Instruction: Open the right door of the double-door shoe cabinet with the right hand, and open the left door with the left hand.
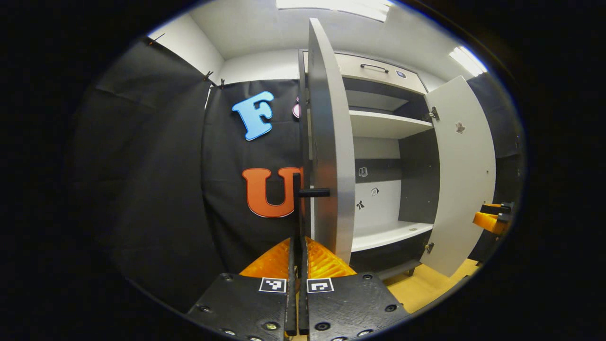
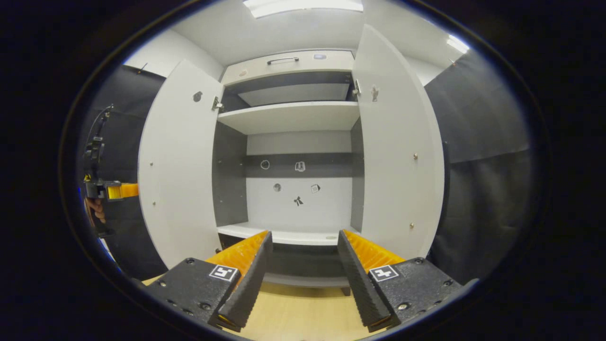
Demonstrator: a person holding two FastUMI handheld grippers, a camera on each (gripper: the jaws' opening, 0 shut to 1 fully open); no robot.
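Note:
The white shoe cabinet (image 2: 293,118) stands with both doors swung wide, its grey interior and shelves showing. In the left gripper view the left door (image 1: 331,142) appears edge-on, and my left gripper (image 1: 297,246) is shut on that door's thin black handle (image 1: 297,189). The right door (image 1: 461,166) hangs open farther off, with the right gripper (image 1: 492,220) beyond it. In the right gripper view my right gripper (image 2: 304,234) is open before the cabinet's lower shelf, nothing between its fingers. The left door (image 2: 180,166) and right door (image 2: 397,156) flank it. A hand holds the left gripper (image 2: 106,189) beside the left door.
A drawer with a dark handle (image 2: 283,59) tops the cabinet. Small stickers mark the back panel (image 2: 298,199). Black cloth walls (image 1: 156,189) close in both sides. The wooden floor (image 2: 303,312) lies in front of the cabinet.

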